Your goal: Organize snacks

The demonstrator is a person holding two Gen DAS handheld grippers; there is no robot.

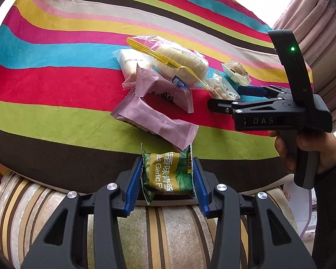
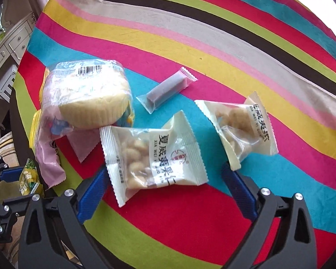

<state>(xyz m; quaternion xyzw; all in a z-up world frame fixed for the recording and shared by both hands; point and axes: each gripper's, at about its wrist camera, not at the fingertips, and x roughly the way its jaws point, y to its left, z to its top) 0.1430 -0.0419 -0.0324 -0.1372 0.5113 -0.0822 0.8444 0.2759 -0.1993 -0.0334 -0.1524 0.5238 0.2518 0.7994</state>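
A green garlic-pea packet (image 1: 168,174) is pinched between the blue pads of my left gripper (image 1: 168,168), which is shut on it just off the table's near edge. My right gripper (image 2: 164,170) is open wide and points down at a white nut packet (image 2: 154,157) that lies between its fingers, the pads clear of it. A second nut packet (image 2: 239,130) lies to its right. A bagged round rice cake (image 2: 87,103) and a small grey bar (image 2: 165,89) lie beyond. Two pink packets (image 1: 154,116) overlap in front of the left gripper. The right gripper (image 1: 226,97) also shows in the left wrist view.
A bright striped cloth (image 1: 56,85) covers the table. A striped cushion (image 1: 168,235) sits below the near edge. A white packet (image 1: 132,62) lies behind the pink ones. A curtain (image 1: 313,22) hangs at the right, and a white dresser (image 2: 9,44) stands at the left.
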